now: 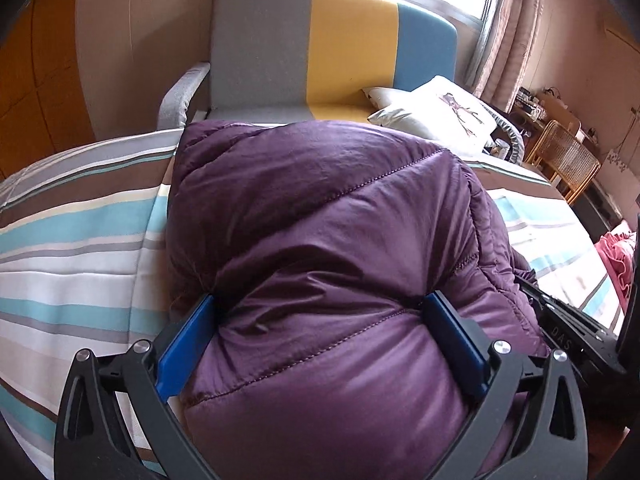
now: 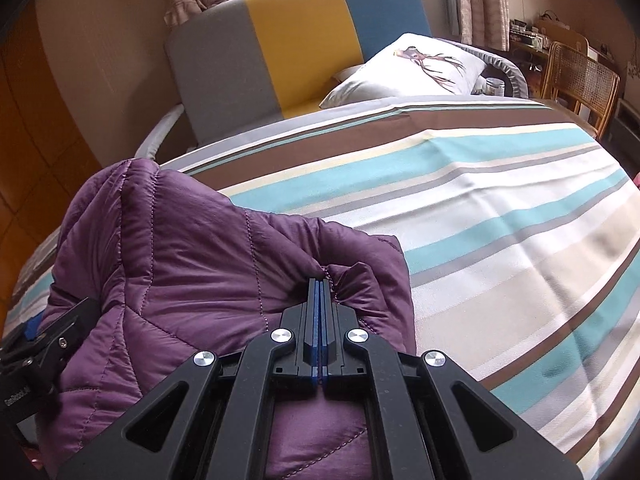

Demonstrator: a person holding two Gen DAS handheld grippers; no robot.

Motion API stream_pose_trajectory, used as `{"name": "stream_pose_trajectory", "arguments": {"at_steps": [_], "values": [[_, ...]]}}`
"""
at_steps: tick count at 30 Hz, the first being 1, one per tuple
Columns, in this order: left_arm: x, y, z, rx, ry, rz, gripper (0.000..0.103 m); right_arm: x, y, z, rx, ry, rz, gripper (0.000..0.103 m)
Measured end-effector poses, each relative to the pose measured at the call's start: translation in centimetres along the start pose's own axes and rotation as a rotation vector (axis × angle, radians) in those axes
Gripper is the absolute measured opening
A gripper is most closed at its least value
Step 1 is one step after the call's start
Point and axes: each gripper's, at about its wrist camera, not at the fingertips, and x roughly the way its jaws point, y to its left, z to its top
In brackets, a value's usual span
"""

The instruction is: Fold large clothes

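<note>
- The left gripper [image 1: 320, 332] had its blue pads [image 1: 184, 344] spread wide, one on each side of a thick puffed bulge of the purple quilted jacket [image 1: 320, 220]; the pads touched the fabric, but whether they squeezed it could not be told.
- The right gripper [image 2: 321, 284] had its pads pressed together, pinching a gathered fold of the same jacket [image 2: 180, 248] at the tips.
- The jacket lay bunched in a heap on the striped bedspread [image 2: 480, 208], at the near edge of the bed, filling most of the left wrist view and the lower left of the right wrist view.
- Part of the other gripper showed at the edge of each view, just beside the jacket.
- A pink cloth [image 1: 616, 256] lay at the bed's right edge.
- Farther back, a white pillow [image 2: 416, 68] with a deer print rested at the head of the bed.
- Behind it stood a grey, yellow and blue headboard [image 1: 332, 40], with curtains [image 1: 508, 28] and a window beyond.
- A wicker chair [image 2: 580, 76] stood far right.
</note>
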Motion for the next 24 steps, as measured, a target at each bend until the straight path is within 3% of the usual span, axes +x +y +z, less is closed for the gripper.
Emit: {"name": "stream_pose_trajectory", "arguments": {"at_steps": [6,7,9,10,12,15,21,24], "values": [[-4.0,0.0,-1.6,0.013,-0.037,-0.036,0.101,-3.3,0.1,0.1,-0.043,-0.033,0.05,0.0],[-5.0,0.1,-2.2,0.005,-0.048,-0.052,0.101,-4.6,0.1,-0.1,-0.037,-0.056,0.06,0.007],[-6.5,0.0,-3.3,0.001,-0.066,-0.086,0.101,-6.8,0.3,-0.7,-0.025,-0.087,0.088,0.032],[-7.1,-0.1,-3.9,0.006,-0.077,-0.097,0.101,-8.1,0.5,-1.1,-0.024,-0.112,0.094,0.05],[-7.8,-0.8,-5.1,0.043,-0.092,-0.093,0.101,-10.2,1.3,-2.0,-0.051,-0.15,0.1,0.051],[-7.4,-1.3,-5.7,0.055,-0.077,-0.07,0.101,-11.4,2.6,-3.2,-0.087,-0.127,0.087,0.051],[-6.7,-1.6,-6.0,0.111,-0.069,-0.034,0.101,-9.8,2.2,-4.8,-0.07,-0.058,0.021,0.051],[-6.1,-1.2,-6.0,0.087,-0.052,-0.043,0.101,-8.2,2.2,-5.3,-0.079,-0.026,-0.002,0.051]]}}
